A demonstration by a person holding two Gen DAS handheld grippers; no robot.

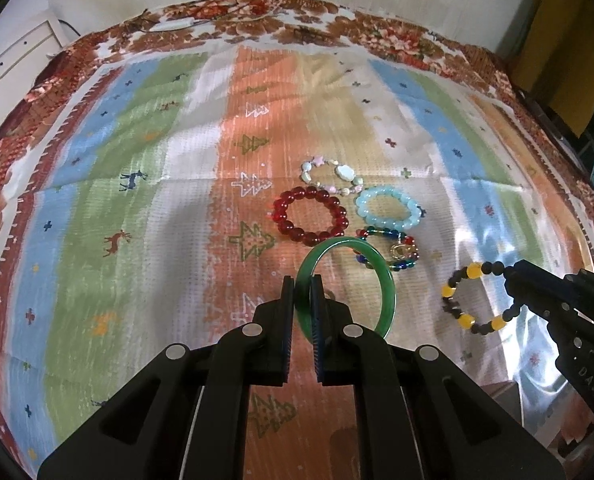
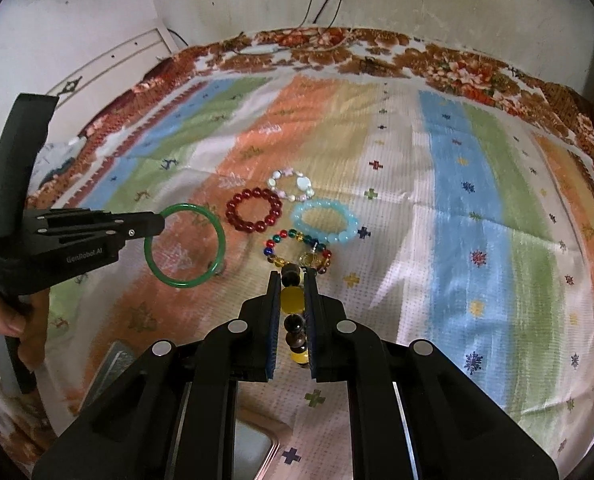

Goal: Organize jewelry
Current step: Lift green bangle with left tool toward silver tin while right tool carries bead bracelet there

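Note:
My left gripper (image 1: 303,284) is shut on a green bangle (image 1: 385,280) and holds it just above the striped cloth; the bangle also shows in the right wrist view (image 2: 185,246). My right gripper (image 2: 291,280) is shut on a yellow-and-black bead bracelet (image 2: 292,300), seen in the left wrist view (image 1: 473,298) hanging from its fingers. On the cloth ahead lie a red bead bracelet (image 1: 311,216), a light blue bead bracelet (image 1: 389,210), a pastel shell bracelet (image 1: 331,176) and a multicoloured bead bracelet (image 1: 393,250).
The striped patterned cloth (image 1: 177,200) covers a bed with a floral border (image 1: 297,20) against a white wall. A person's hand (image 2: 1,320) holds the left gripper. A tray edge (image 2: 257,440) shows below my right gripper.

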